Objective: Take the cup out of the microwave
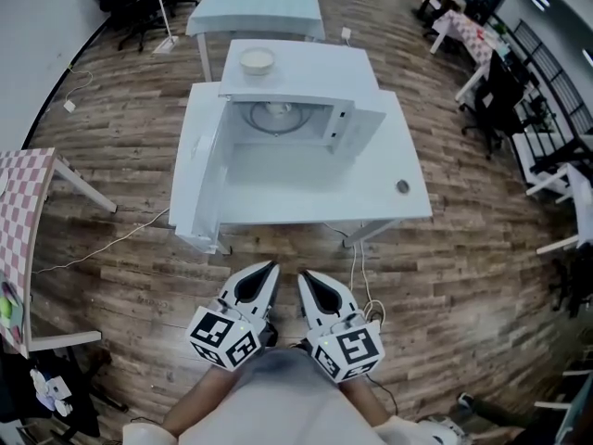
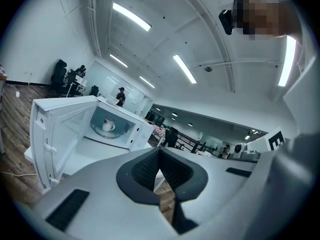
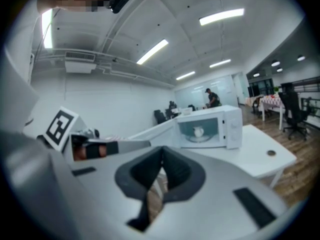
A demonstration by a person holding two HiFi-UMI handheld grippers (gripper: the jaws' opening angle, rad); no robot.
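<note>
I am reading this as the approach step: both grippers are hanging low and near me, well apart from the white table (image 1: pixel 412 213) that is carrying the microwave (image 1: pixel 357 119), and neither is touching anything. The left gripper (image 1: pixel 270 268) is showing its jaws pressed together with nothing between them, and the right gripper (image 1: pixel 303 276) is looking the same, closed and empty. The microwave's door (image 1: pixel 206 182) is standing swung open to the left, so I am treating the opening as already done. The cup (image 2: pixel 108 124) is sitting upright inside the cavity on the round turntable, toward the far wall. I am thinking the next move is calling for one gripper, probably the right since the door is hanging on the left, to go forward to the opening. Its jaws would need to spread before entering, and it should go in level to clear the frame and close on the cup's wall or handle. I am counting one microwave, one cup, one open door and two grippers. I am also counting one pale shallow dish (image 1: pixel 258 60), apparently on top of the microwave, and one small dark round fitting (image 1: pixel 402 186) at the tabletop's right.
</note>
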